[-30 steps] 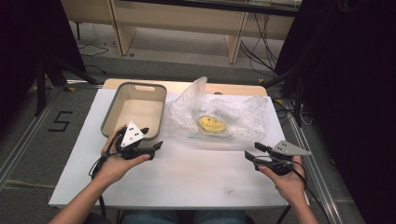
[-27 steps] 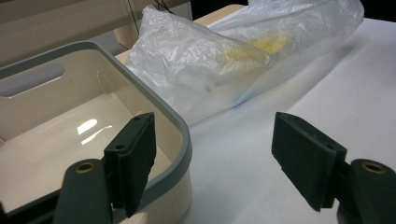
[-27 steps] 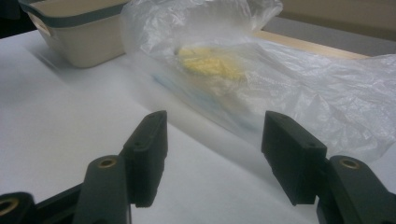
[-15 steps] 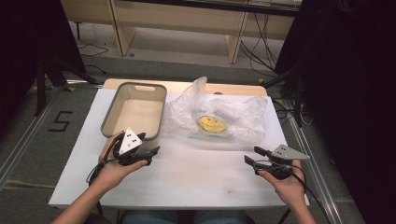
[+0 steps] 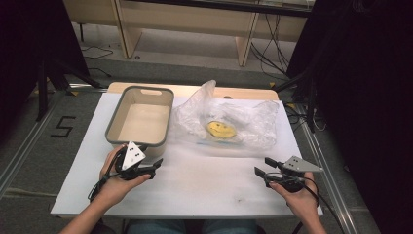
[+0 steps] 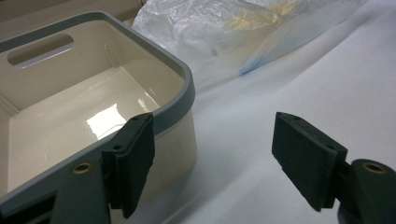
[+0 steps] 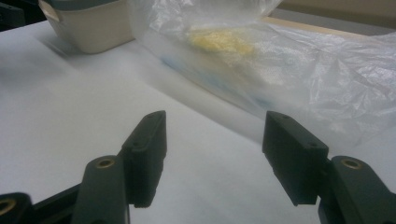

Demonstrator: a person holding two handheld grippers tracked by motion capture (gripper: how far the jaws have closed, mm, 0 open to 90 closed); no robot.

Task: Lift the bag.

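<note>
Left gripper [image 5: 157,165] dropped nearer tub [image 5: 112,141] corner, both grippers open and empty; approach bag [image 5: 253,122] beside tub slowly, pinch loose film only.

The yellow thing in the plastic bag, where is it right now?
In the high view the yellow thing lies inside the clear plastic bag at the table's far middle, just right of the beige tub.

yellow item [image 5: 221,129] blurred inside plastic bag [image 5: 253,122]
</note>
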